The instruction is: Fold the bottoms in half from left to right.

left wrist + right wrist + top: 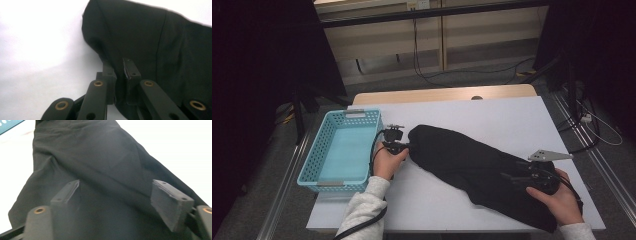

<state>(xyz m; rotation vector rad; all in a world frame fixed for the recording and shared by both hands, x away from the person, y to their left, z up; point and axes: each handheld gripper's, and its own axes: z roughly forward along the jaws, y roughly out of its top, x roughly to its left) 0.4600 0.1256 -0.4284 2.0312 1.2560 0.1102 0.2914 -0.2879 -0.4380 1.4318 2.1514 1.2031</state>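
A black garment [472, 160] lies lengthwise across the white table [492, 115], from the middle toward the front right corner. At its left end my left gripper [404, 146] is shut on a fold of the cloth. In the left gripper view the jaws [118, 62] stand close together with the black garment [150, 37] pinched between the pads. My right gripper [517, 176] rests over the garment's right end, held by a hand. In the right gripper view its jaws [116, 187] stand wide apart and open above the garment [100, 157].
A light blue plastic basket [312, 160] stands empty at the table's left edge, just left of my left hand. Its corner [7, 125] appears far off in the right gripper view. Cables run over the floor behind the table.
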